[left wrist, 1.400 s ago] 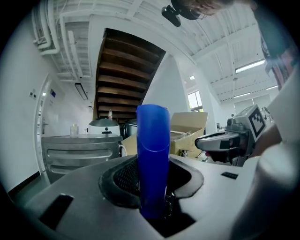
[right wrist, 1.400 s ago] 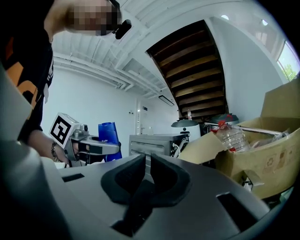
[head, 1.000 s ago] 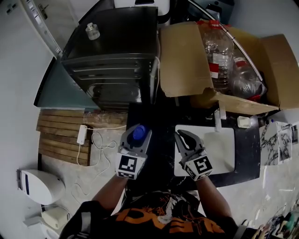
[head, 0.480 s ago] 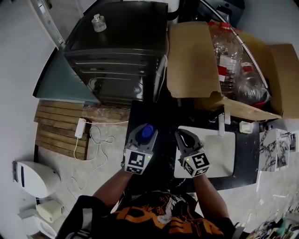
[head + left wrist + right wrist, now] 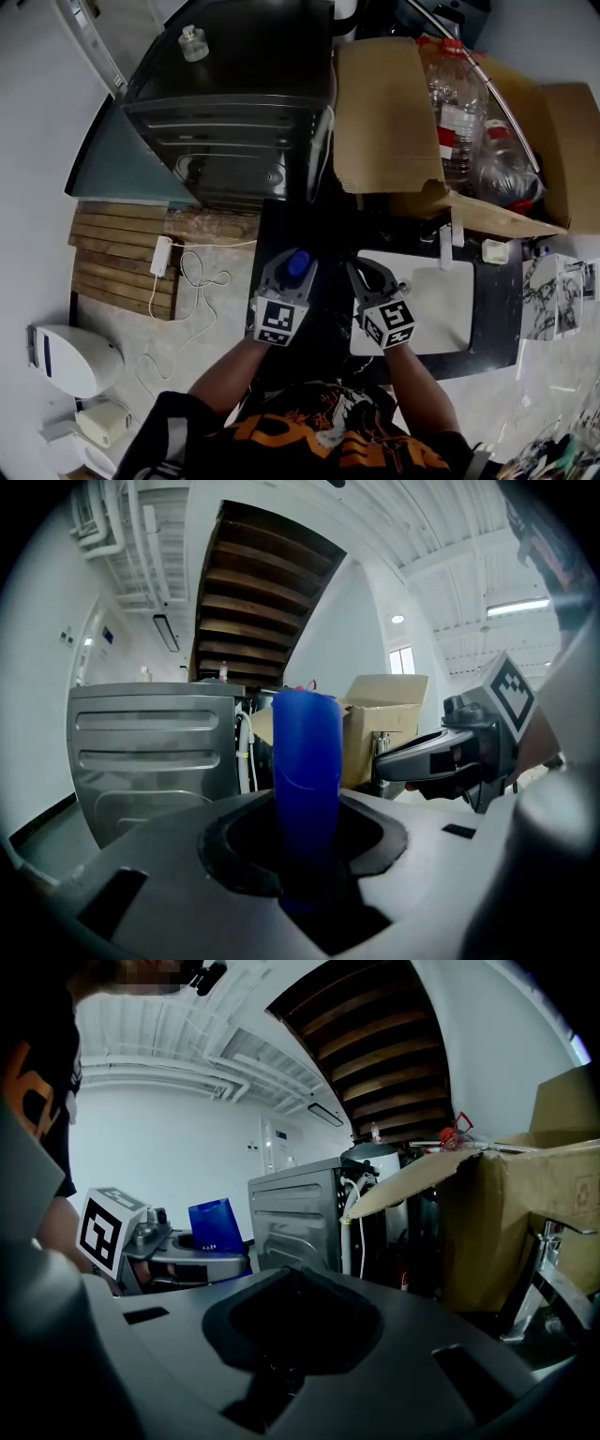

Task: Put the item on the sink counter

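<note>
Both tongs now sit lower over the black sink counter (image 5: 328, 323) beneath them. My left tongs (image 5: 294, 261) grip the blue cup (image 5: 307, 761) upright between their jaws. My right tongs (image 5: 369, 272) are clenched and empty. Set-down looks close.

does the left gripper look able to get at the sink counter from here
Probably yes: the left gripper, gripping the blue item, hangs above the bare left end of the sink counter, nothing between.
</note>
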